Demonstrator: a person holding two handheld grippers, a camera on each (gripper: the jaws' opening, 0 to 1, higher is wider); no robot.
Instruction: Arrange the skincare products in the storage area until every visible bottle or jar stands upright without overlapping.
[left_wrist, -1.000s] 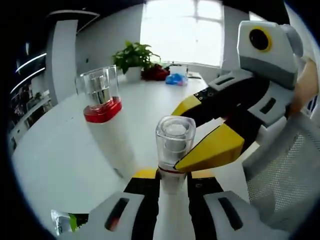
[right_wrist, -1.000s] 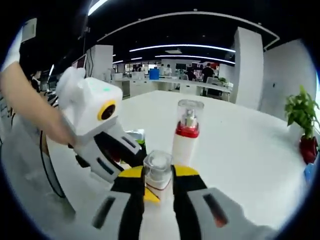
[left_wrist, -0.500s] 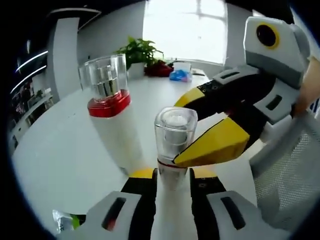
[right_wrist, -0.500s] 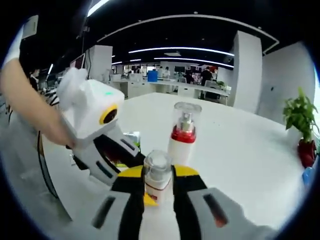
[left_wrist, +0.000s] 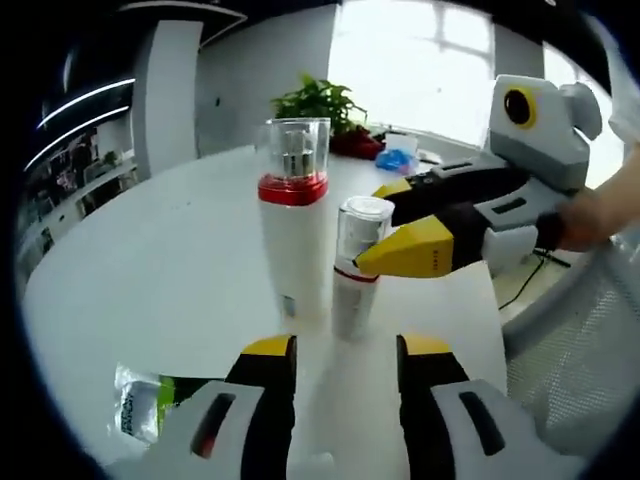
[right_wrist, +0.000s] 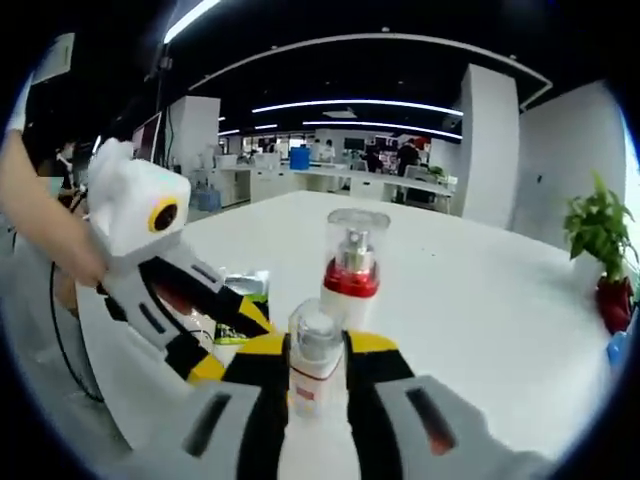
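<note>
A small white bottle (left_wrist: 350, 290) with a clear cap stands upright on the white table (left_wrist: 150, 260). My right gripper (left_wrist: 372, 226) comes in from the right, shut on the bottle's neck. In the right gripper view the same bottle (right_wrist: 315, 365) sits between my right gripper's (right_wrist: 317, 345) yellow jaws. Just beyond it a taller white bottle (left_wrist: 293, 240) with a red collar and clear cap stands upright, close beside it; I also see this taller bottle (right_wrist: 347, 285) in the right gripper view. My left gripper (left_wrist: 347, 350) is open, short of the small bottle, and my left gripper (right_wrist: 228, 342) enters from the left.
A clear and green sachet (left_wrist: 140, 405) lies flat near the table's front edge, and the sachet (right_wrist: 240, 288) is behind the left gripper. A potted plant (left_wrist: 320, 100) and a blue item (left_wrist: 398, 160) sit at the far end. A mesh chair (left_wrist: 590, 350) stands at the right.
My left gripper has let go of the small bottle, opened and drawn back from it. My right gripper stays shut on the bottle, which now stands on the table.
</note>
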